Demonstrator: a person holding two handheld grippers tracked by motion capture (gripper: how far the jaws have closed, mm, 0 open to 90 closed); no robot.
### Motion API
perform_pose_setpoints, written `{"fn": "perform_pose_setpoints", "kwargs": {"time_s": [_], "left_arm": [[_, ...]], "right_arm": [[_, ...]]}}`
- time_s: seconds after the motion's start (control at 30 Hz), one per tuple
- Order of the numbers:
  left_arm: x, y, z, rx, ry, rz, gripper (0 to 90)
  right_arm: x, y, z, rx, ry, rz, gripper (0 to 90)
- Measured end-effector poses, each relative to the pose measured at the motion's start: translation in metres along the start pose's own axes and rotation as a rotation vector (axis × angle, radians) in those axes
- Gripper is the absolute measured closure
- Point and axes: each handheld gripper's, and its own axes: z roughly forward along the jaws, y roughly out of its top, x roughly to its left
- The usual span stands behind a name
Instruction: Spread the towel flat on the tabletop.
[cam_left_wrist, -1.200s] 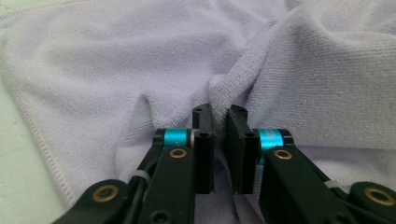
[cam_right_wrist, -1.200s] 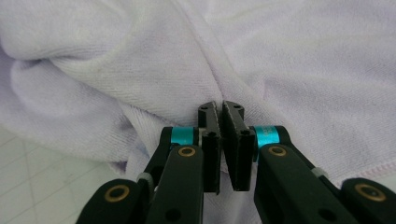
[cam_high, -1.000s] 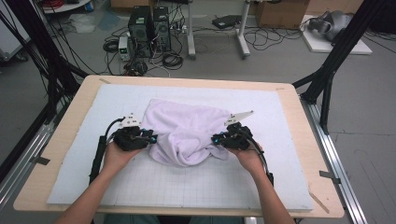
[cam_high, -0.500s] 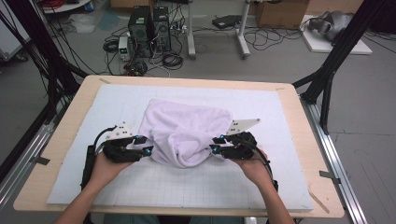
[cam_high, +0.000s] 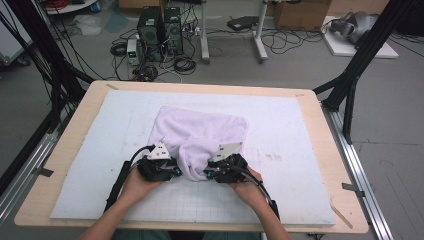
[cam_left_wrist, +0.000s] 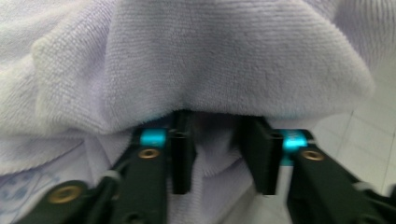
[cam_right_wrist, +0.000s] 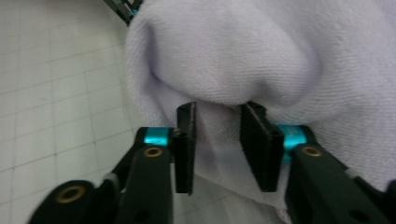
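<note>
Towel (cam_high: 202, 132) folds drape over the tips of both grippers, hiding them: in the left gripper view a fold covers the ends of the left gripper (cam_left_wrist: 218, 140), and in the right gripper view cloth bulges over the ends of the right gripper (cam_right_wrist: 218, 135). Whether the pads press the cloth between them cannot be told. From above, the near hem is tucked out of sight, and the person's forearms are cut off at the bottom edge.
</note>
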Motion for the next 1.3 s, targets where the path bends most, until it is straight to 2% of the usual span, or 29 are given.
{"fn": "perform_pose_setpoints", "kwargs": {"time_s": [0.07,0.13,0.2,0.3,0.43,0.6,0.67,0.77,0.87,0.97,1.03,1.17,1.3], "left_arm": [[-0.002,0.001,-0.002,-0.003,0.011,0.020,83.6],[-0.002,0.001,-0.007,-0.003,0.005,0.020,86.3],[-0.002,0.001,-0.013,-0.016,-0.004,0.021,86.9],[0.000,0.002,-0.028,-0.060,-0.012,0.004,87.2],[0.000,0.006,-0.050,-0.112,-0.008,-0.014,87.2],[-0.003,0.013,-0.075,-0.167,0.014,-0.006,87.2],[-0.003,0.017,-0.083,-0.183,0.013,-0.010,87.3],[-0.004,0.023,-0.091,-0.199,0.028,0.006,87.3],[-0.002,0.026,-0.088,-0.188,0.048,0.012,87.3],[0.003,0.027,-0.077,-0.165,0.075,0.002,87.3],[0.009,0.027,-0.068,-0.155,0.088,-0.015,87.2],[0.021,0.026,-0.055,-0.131,0.115,-0.040,87.3],[0.033,0.022,-0.042,-0.085,0.141,-0.057,87.3]], "right_arm": [[-0.002,0.000,-0.001,-0.002,0.006,-0.007,85.8],[-0.003,-0.001,-0.003,-0.009,0.022,0.000,87.3],[-0.003,-0.001,-0.008,-0.020,0.035,0.008,88.0],[-0.003,-0.001,-0.019,-0.046,0.045,0.020,88.3],[-0.002,0.002,-0.040,-0.100,0.035,0.014,88.6],[-0.001,0.008,-0.062,-0.126,0.032,0.013,89.0],[-0.001,0.011,-0.067,-0.144,0.036,0.016,89.4],[-0.001,0.016,-0.077,-0.168,0.031,0.007,90.0],[-0.006,0.019,-0.081,-0.161,0.011,0.013,90.0],[-0.009,0.017,-0.069,-0.140,0.041,0.023,89.4],[-0.008,0.013,-0.058,-0.108,0.063,0.017,80.4],[-0.005,0.002,-0.042,-0.094,0.102,0.027,67.6],[-0.004,-0.001,-0.031,-0.070,0.070,0.019,58.5]]}}
